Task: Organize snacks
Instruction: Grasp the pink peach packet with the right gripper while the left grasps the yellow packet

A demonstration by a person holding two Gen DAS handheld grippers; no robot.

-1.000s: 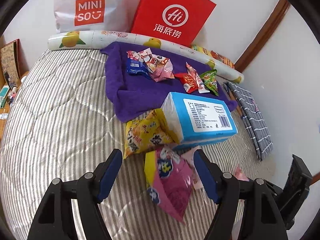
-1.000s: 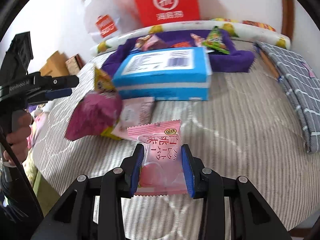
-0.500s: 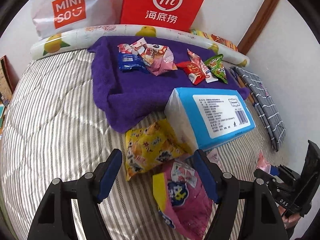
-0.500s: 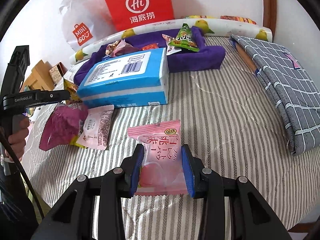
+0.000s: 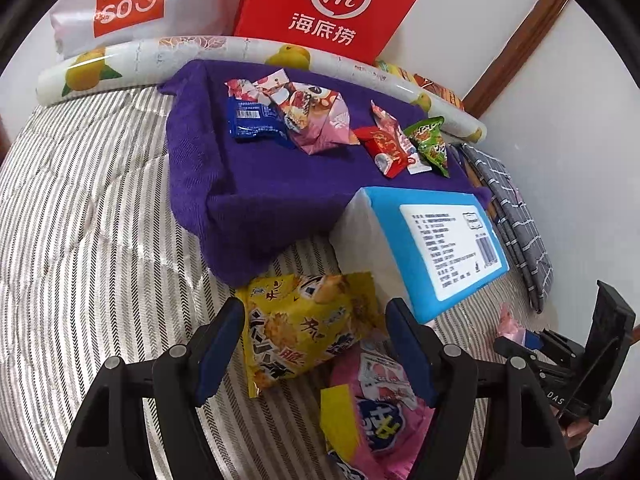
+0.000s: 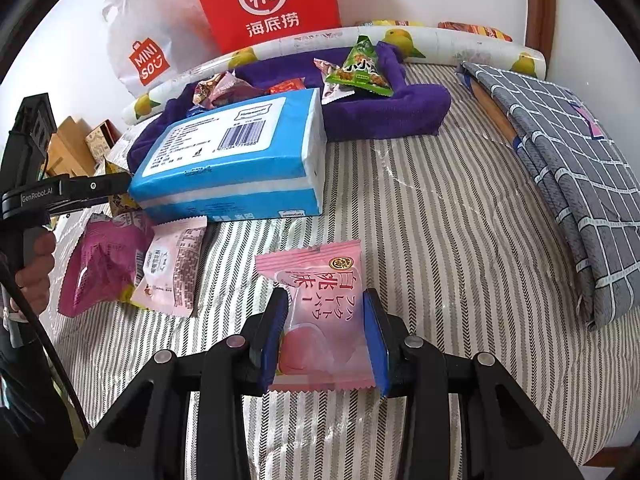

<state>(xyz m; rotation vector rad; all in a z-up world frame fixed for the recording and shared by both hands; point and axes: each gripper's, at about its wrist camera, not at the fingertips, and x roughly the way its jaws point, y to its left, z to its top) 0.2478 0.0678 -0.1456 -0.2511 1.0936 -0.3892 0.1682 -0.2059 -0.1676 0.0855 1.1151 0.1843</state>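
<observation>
Low centre of the left wrist view, left gripper (image 5: 316, 344) w/ jaws spread, just been closing a bit, nothing pinched; 1 yellow snack bag (image 5: 308, 328) lies on the striped mattress (image 5: 80, 208) between the fingers, pads not pressing it. 1 magenta snack bag (image 5: 376, 412) lower right of it, partly under the right finger. Mid-right: 1 blue tissue pack (image 5: 444, 240). Upper centre: 1 purple towel (image 5: 200, 160) w/ approx 6 small snack packets, exact count unclear where they overlap. Top: 2 shopping bags, 1 white (image 5: 120, 0), 1 red (image 5: 336, 4). Right wrist view, bottom centre: right gripper (image 6: 326, 336) pinching 1 pink peach-sweet packet (image 6: 320, 312), held off the mattress. Left-centre: 1 pale pink packet (image 6: 172, 268) beside the magenta bag. Right edge: 1 grey checked cloth (image 6: 568, 184), folded.
</observation>
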